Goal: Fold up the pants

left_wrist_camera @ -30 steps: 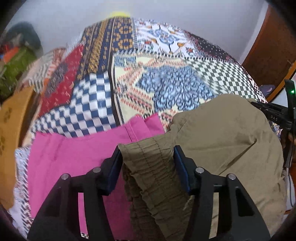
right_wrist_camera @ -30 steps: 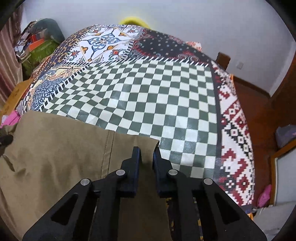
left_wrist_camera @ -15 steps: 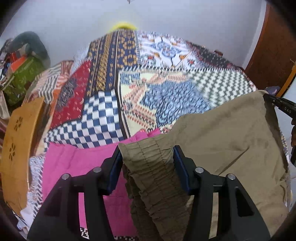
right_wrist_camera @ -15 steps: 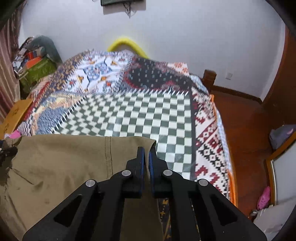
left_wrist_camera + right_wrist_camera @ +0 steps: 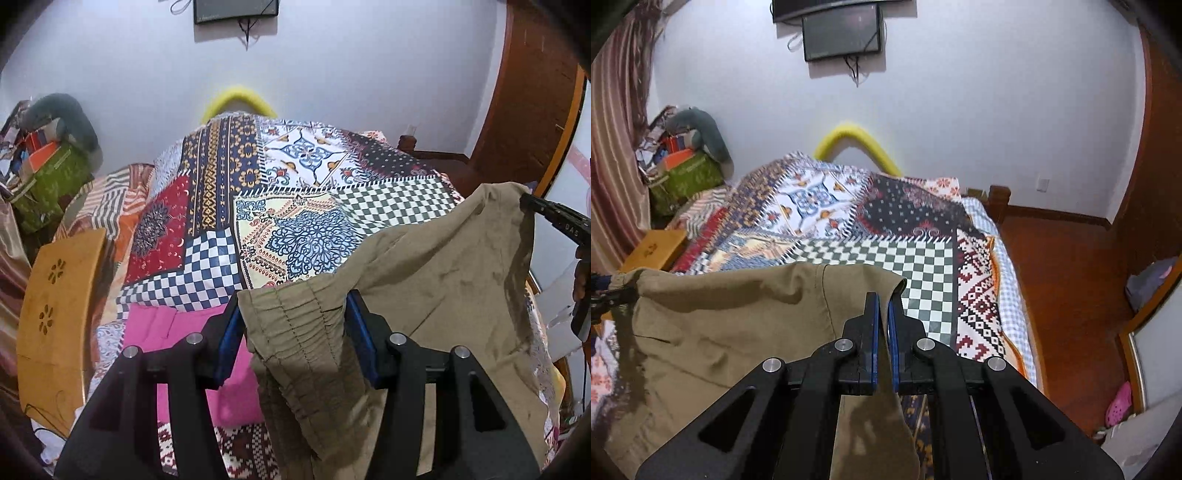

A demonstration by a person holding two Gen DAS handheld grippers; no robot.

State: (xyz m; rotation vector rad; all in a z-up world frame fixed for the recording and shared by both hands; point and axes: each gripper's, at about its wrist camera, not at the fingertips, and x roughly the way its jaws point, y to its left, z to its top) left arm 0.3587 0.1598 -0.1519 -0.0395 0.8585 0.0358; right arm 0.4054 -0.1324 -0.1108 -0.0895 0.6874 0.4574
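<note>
Olive-khaki pants (image 5: 424,277) hang in the air above the bed, stretched between both grippers. My left gripper (image 5: 293,306) is shut on the gathered elastic waistband (image 5: 295,317). My right gripper (image 5: 881,306) is shut on the opposite corner of the pants (image 5: 738,317), with the cloth pinched between the blue pads. The right gripper also shows in the left wrist view (image 5: 550,214) at the far right, holding that corner. The lower part of the pants hangs out of sight below.
A patchwork bedspread (image 5: 295,206) covers the bed below. A pink garment (image 5: 177,332) lies on the near left of the bed. A wooden board (image 5: 55,306) stands at the left, clutter (image 5: 683,162) beyond it. Wooden floor (image 5: 1063,266) lies to the right.
Both grippers have lifted the pants up off the bed, and the views now take in the wall. The right jaws have closed tighter on the cloth.
</note>
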